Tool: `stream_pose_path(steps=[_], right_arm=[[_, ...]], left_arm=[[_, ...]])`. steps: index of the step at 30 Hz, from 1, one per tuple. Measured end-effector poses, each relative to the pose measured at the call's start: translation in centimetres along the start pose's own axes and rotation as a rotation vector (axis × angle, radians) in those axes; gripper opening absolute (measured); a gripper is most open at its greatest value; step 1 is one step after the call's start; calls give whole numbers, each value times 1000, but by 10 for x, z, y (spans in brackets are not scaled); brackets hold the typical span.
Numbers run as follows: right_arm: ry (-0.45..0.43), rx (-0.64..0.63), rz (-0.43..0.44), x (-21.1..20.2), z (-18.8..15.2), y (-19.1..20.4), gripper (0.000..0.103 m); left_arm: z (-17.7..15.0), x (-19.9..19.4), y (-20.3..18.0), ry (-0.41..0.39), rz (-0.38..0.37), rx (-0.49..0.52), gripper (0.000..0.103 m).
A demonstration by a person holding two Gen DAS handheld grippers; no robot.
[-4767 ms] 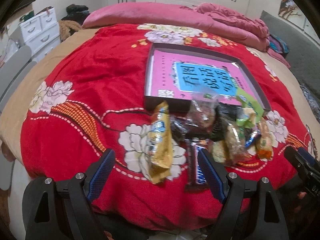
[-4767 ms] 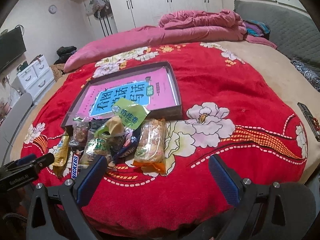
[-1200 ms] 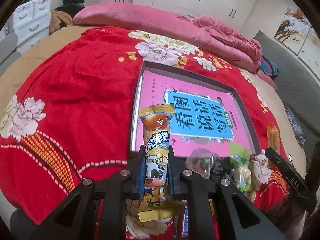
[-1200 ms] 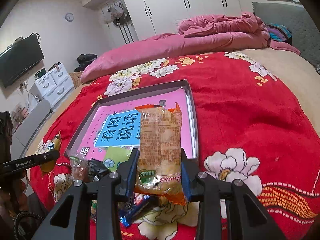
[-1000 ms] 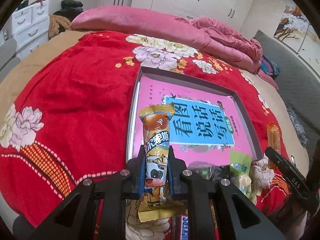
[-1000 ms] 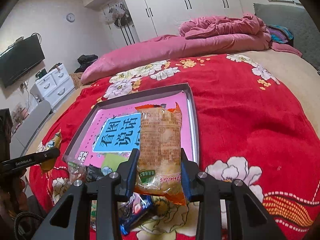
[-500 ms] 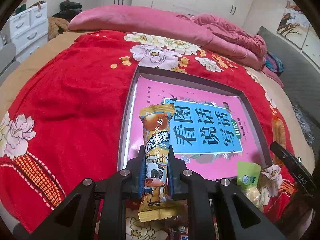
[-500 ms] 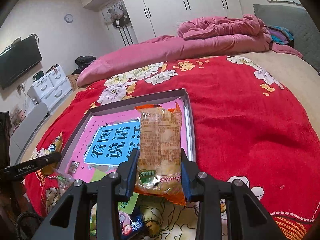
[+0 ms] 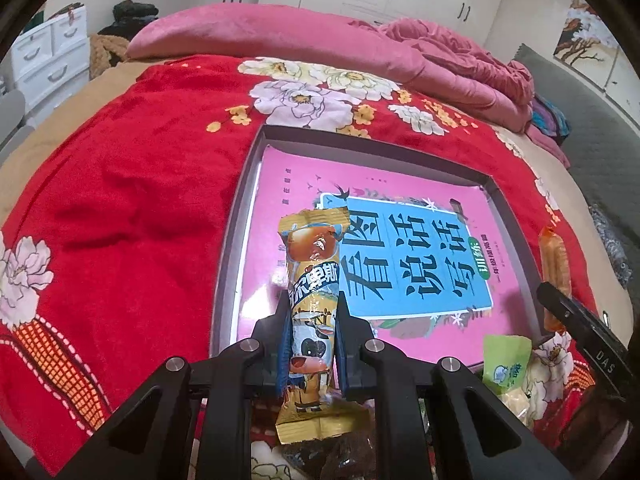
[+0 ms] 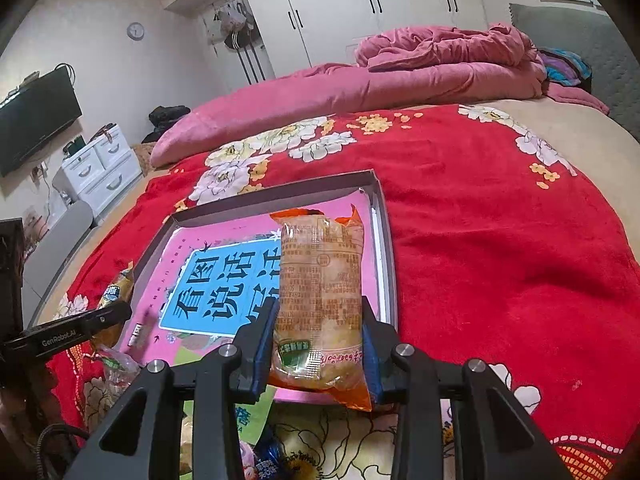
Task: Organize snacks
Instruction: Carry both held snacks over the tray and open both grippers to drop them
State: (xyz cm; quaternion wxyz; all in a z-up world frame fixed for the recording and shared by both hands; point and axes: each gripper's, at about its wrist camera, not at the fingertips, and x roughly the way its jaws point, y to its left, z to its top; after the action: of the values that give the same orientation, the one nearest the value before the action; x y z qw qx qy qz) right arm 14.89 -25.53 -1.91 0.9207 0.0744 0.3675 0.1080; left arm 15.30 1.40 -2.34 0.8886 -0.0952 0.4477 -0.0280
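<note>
Yellow snack bar (image 9: 314, 300), a long gold wrapper printed with a brown bear and a cow, clamped near its lower third between the blue pads of the left gripper (image 9: 311, 344); it stands lengthwise along the fingers, its upper end over the near-left part of the tray (image 9: 236, 216). Orange-edged snack packet (image 10: 320, 300), a wider clear bag with fine print and a green label, squeezed at its lower half by the closed right gripper (image 10: 319, 350); its top end reaches over the right half of the tray, close to the tray's right wall. Tray: a shallow grey rectangular box lid lying flat on the red floral blanket (image 9: 120, 200), its floor covered by a pink book (image 9: 400, 208) with a blue title panel of large Chinese characters. Remaining snacks lie on the blanket just outside the tray's near edge: a green packet (image 9: 506, 360) at the near-right corner, a dark clear-wrapped piece (image 9: 332, 456) below the left gripper, a blue wrapper (image 10: 266, 460) below the right gripper. Beyond the tray's far edge, a pink quilt (image 10: 360, 84) is heaped across the bed. Left of the tray, well apart, a white drawer unit (image 10: 98, 168) and a wall-mounted television (image 10: 36, 120); behind the quilt, white wardrobes (image 10: 360, 8).
</note>
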Motion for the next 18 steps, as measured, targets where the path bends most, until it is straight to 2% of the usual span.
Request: stream_pose_path(steps=[18], right_arm=[[56, -16, -24, 18, -8, -1, 38]], left_arm=[[3, 17, 7, 22, 6, -23, 18]])
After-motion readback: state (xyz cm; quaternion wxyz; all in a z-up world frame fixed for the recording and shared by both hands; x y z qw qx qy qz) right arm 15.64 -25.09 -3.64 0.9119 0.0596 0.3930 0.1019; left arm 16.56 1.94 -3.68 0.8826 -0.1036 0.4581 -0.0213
